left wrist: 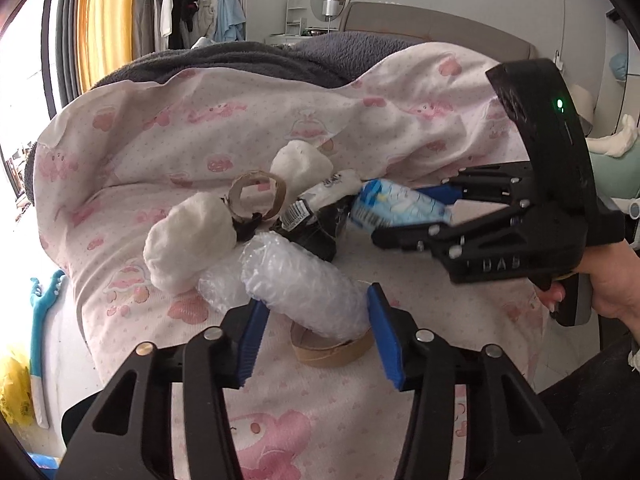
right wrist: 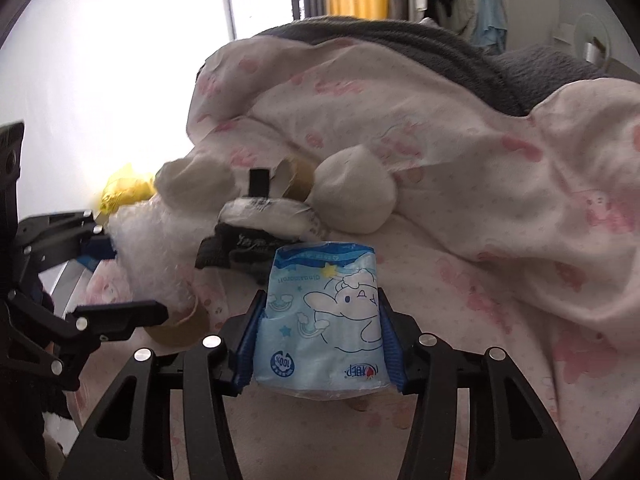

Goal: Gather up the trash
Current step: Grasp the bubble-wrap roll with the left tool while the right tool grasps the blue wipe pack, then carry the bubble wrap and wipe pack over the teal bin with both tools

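A heap of trash lies on a pink-printed bed cover [left wrist: 152,128]. My left gripper [left wrist: 316,320] is shut on a roll of clear bubble wrap [left wrist: 304,284], its blue pads against the roll's two sides, above a brown tape ring [left wrist: 332,354]. My right gripper [right wrist: 320,320] is shut on a light-blue tissue packet [right wrist: 324,316] with a cartoon print, and that packet [left wrist: 396,202] shows at the right of the heap in the left wrist view. Two white paper wads [left wrist: 188,240] [left wrist: 300,164], a cardboard ring [left wrist: 256,196], a barcoded white wrapper [left wrist: 328,192] and a black scrap [left wrist: 312,236] remain in the heap.
A grey blanket [left wrist: 240,60] is bunched behind the cover. A yellow bag [left wrist: 16,392] and a blue toy [left wrist: 40,304] sit off the bed's left edge. A person's hand [left wrist: 612,280] holds the right gripper. A clothes rack and a headboard stand behind.
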The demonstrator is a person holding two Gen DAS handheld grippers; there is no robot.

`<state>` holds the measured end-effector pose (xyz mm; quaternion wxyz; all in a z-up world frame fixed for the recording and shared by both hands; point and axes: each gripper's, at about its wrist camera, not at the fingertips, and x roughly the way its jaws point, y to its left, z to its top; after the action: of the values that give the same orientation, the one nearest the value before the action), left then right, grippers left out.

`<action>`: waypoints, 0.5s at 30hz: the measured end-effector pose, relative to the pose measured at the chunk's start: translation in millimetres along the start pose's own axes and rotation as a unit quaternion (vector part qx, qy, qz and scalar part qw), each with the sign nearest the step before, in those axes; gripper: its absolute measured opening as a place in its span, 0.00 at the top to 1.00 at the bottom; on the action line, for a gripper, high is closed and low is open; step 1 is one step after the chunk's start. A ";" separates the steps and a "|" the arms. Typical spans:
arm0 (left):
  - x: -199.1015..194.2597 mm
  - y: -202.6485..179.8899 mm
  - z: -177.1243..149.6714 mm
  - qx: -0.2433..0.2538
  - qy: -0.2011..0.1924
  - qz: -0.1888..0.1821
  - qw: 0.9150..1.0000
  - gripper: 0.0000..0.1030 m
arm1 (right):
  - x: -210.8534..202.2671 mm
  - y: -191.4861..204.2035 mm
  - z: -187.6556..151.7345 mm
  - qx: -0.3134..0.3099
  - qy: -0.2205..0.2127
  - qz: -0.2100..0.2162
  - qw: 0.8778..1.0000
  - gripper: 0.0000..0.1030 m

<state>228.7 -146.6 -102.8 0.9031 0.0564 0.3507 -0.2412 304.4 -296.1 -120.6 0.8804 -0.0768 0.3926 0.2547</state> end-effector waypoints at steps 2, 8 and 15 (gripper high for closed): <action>-1.0 1.4 1.5 -0.005 -0.003 -0.005 1.000 0.50 | -5.3 -3.9 1.8 0.008 -0.009 -0.014 1.000 0.49; -12.7 7.9 8.8 -0.021 -0.030 -0.014 0.999 0.50 | -18.7 -16.3 8.5 0.034 -0.031 -0.056 0.997 0.49; -26.7 24.2 12.5 -0.042 -0.053 0.009 0.998 0.50 | -29.1 -15.2 18.7 0.048 -0.061 -0.057 0.995 0.49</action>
<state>230.7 -118.1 -77.5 0.9241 0.0089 0.3115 -0.2211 308.0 -314.1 -87.6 0.9186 -0.0413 0.3443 0.1893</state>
